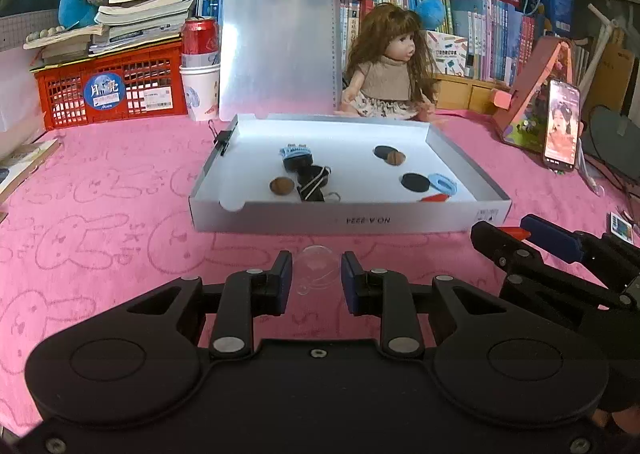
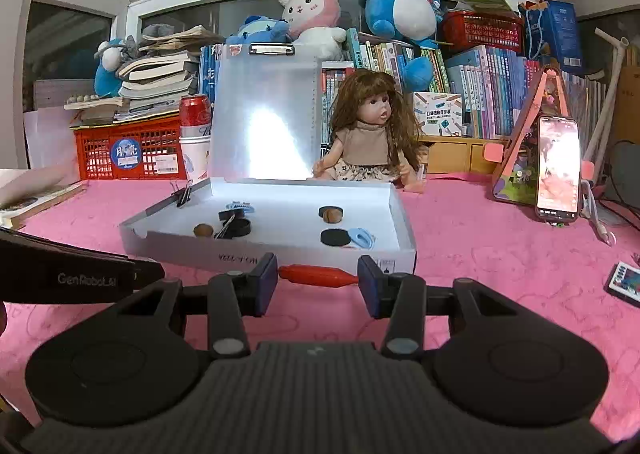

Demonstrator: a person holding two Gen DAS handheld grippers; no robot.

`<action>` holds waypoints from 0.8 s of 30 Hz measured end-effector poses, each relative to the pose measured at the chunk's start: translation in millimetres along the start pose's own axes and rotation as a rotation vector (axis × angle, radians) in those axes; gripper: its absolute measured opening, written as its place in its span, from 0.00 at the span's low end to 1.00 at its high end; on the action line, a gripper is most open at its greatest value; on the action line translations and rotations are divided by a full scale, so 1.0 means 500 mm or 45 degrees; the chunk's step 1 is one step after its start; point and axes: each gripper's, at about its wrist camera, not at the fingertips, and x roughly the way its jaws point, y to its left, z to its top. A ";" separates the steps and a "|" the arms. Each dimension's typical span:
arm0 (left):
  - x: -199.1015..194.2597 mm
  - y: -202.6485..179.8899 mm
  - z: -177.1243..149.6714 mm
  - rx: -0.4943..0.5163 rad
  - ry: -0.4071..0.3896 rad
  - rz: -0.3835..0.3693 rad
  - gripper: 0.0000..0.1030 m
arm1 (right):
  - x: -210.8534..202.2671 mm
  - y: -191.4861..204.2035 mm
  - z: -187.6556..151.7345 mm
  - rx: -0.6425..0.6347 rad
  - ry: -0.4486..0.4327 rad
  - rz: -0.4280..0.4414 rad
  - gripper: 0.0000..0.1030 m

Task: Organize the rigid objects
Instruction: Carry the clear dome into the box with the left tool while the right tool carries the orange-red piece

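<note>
A shallow white box [image 1: 400, 220] sits on the pink cloth and holds walnuts [image 1: 282, 185], black discs [image 1: 415, 181], blue clips [image 1: 442, 183] and a black wound item [image 1: 312, 182]. My left gripper [image 1: 316, 274] is open, its fingers on either side of a clear plastic dome [image 1: 316, 266] on the cloth. My right gripper [image 2: 318, 278] has its fingers at the two ends of a red-orange spindle-shaped piece [image 2: 318, 276], just before the box front [image 2: 280, 254]. The right gripper also shows at the right of the left wrist view [image 1: 516, 234], holding that red piece.
A doll [image 1: 390, 66], a clear clipboard [image 1: 280, 50], a red crate [image 1: 112, 90], a red can on a paper cup [image 1: 200, 54], books and plush toys stand behind the box. A phone on a stand [image 1: 562, 126] is at the right. A small card [image 2: 624, 282] lies on the cloth.
</note>
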 end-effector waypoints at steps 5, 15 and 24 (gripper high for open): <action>0.007 -0.003 0.021 0.006 -0.013 0.001 0.25 | 0.012 -0.011 0.017 0.013 0.000 -0.001 0.48; 0.035 -0.008 0.081 0.002 -0.038 0.006 0.25 | 0.042 -0.022 0.047 0.027 0.014 0.027 0.48; 0.079 -0.005 0.141 -0.015 -0.041 0.011 0.25 | 0.085 -0.037 0.088 0.027 0.032 0.059 0.48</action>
